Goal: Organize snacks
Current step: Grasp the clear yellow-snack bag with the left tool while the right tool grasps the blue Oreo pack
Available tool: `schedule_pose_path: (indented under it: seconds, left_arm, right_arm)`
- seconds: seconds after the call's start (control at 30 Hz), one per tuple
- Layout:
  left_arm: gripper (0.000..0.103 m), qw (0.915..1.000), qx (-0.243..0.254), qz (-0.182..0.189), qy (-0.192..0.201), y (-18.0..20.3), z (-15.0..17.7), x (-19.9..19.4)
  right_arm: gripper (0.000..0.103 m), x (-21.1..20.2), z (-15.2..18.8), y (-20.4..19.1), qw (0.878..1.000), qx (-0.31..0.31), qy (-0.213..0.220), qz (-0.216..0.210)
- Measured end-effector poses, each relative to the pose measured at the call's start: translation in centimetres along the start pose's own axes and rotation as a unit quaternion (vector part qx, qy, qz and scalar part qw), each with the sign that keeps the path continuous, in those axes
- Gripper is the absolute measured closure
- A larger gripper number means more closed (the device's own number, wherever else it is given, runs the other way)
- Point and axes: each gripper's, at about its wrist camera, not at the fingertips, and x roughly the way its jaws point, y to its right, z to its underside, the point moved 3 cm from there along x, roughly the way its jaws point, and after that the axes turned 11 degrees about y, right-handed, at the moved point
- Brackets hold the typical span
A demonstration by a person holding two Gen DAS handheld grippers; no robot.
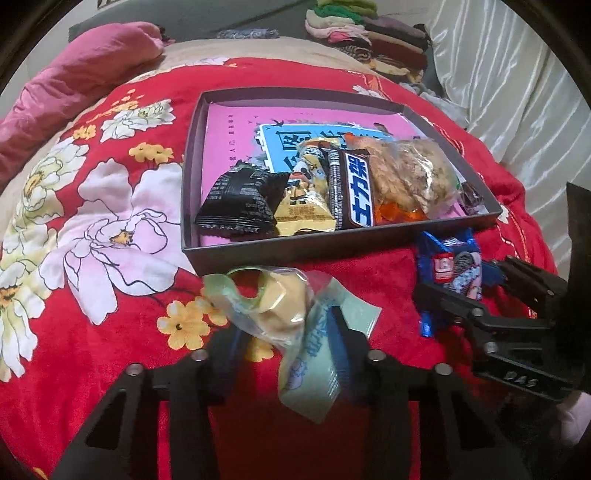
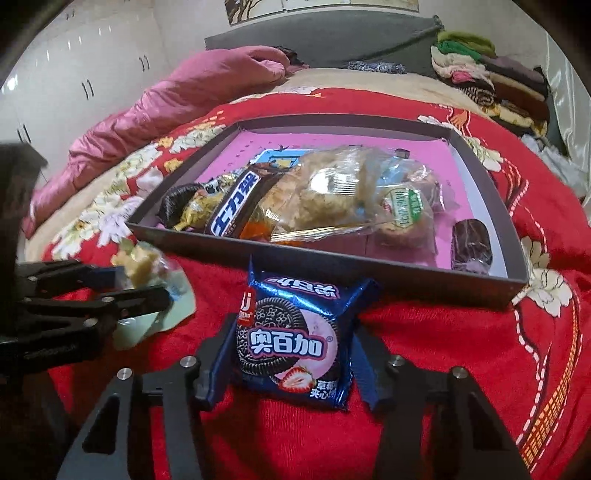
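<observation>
Red fleece blanket (image 1: pixel 332 266): lay under everything, soft and uneven, so packets sat crooked on it.
Tray (image 2: pixel 332 273): dark cardboard, shallow, set far of both tools; pink booklet (image 1: pixel 229 125) lined its floor.
Left gripper (image 1: pixel 288 332): clenched on the pale green packet (image 1: pixel 314 354), pinched near its middle, crumbly yellow pastry end pointing toward the tray's near wall; likely held so for a lift over that wall.
Right gripper (image 2: pixel 291 343): fingers (image 2: pixel 216 350) pressed against both sides of the blue cookie pack (image 2: pixel 291 332), grasping it, pack upright on the blanket just near of the tray.
Already in tray: black packet (image 1: pixel 240 199) at left, yellow packet (image 1: pixel 303 206), brown chocolate bar (image 1: pixel 354 188), clear bag of crisp cakes (image 1: pixel 406 177), green-label cake (image 2: pixel 402 214), dark wrapped piece (image 2: pixel 472 243) at the right end.
Free room: judged to be at the far half and a gap between the green-label cake and the dark piece.
In the way: near wall of the tray, to be cleared by both loads; crowded near row left little landing space.
Around: pink quilt (image 2: pixel 166 96) at far left, folded clothes (image 1: pixel 369 33) at far right, white cupboards (image 2: pixel 74 55) beyond.
</observation>
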Motion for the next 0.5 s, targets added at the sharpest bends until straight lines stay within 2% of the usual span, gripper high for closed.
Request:
schedule_pose_path:
  seconds: [0.13, 0.27, 0.5]
  left_arm:
    - [0.068, 0.9998, -0.014, 0.016, 0.002, -0.4, -0.1, 0.0]
    - [0.073, 0.9993, -0.016, 0.031, 0.011, -0.2, -0.4, -0.9]
    - [0.073, 0.9983, -0.013, 0.045, 0.035, 0.5, -1.7, -3.1]
  right_arm:
    - [0.048, -1.6, -0.6, 0.6, 0.999, 0.025, 0.022, -0.027]
    - [0.048, -3.6, -1.8, 0.7, 0.997, 0.026, 0.065, -0.038]
    - [0.048, -4.9, -3.0, 1.9, 0.994, 0.040, 0.099, -0.037]
